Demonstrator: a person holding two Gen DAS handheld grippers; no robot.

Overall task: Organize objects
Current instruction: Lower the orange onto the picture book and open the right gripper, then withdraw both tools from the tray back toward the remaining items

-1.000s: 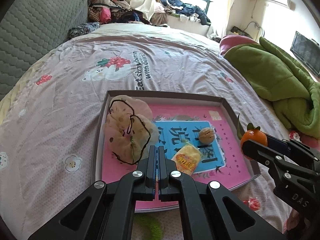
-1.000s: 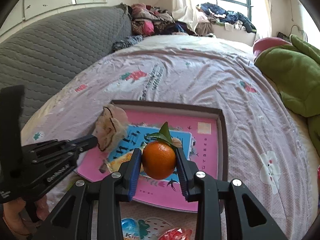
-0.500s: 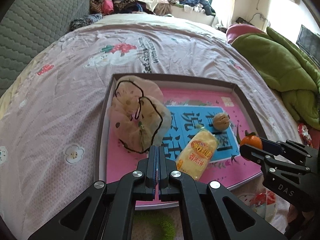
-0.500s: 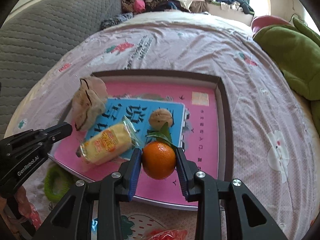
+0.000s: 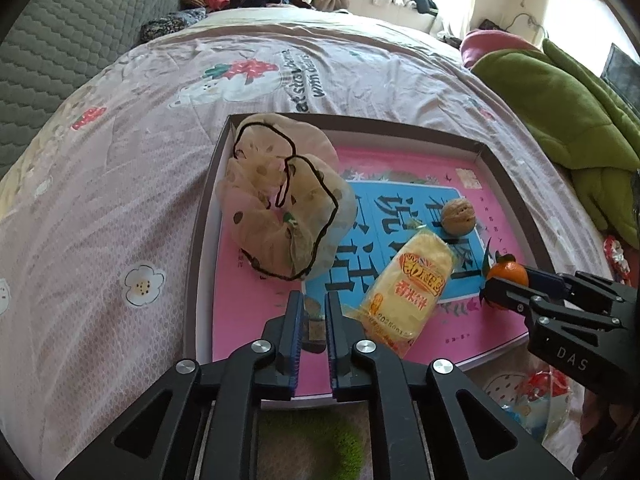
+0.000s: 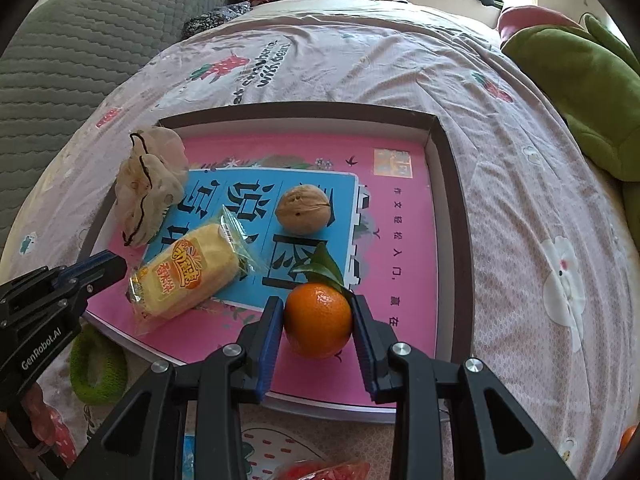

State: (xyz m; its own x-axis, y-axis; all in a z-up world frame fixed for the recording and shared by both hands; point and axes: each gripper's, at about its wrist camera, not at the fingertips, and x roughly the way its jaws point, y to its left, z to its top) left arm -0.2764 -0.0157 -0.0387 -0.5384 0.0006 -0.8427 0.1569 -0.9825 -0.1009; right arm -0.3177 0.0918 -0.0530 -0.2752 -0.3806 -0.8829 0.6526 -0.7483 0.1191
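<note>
I am clamping the orange (image 6: 318, 321) in my right gripper (image 6: 318, 330) over the tray (image 6: 448, 184); my left gripper (image 5: 313, 330) has just been opening, holding nothing, beside the snack packet (image 5: 404, 292).

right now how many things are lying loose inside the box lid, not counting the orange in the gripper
3: a cream scrunchie at the far left corner, a walnut mid-tray, and a yellow snack packet near the left front edge. Something small could hide behind the scrunchie.

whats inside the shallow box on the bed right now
Lying in the box on its pink printed liner: a beige scrunchie, a walnut and a yellow wrapped snack. The right tongs hold an orange low over it; whatever is under the scrunchie is covered.
</note>
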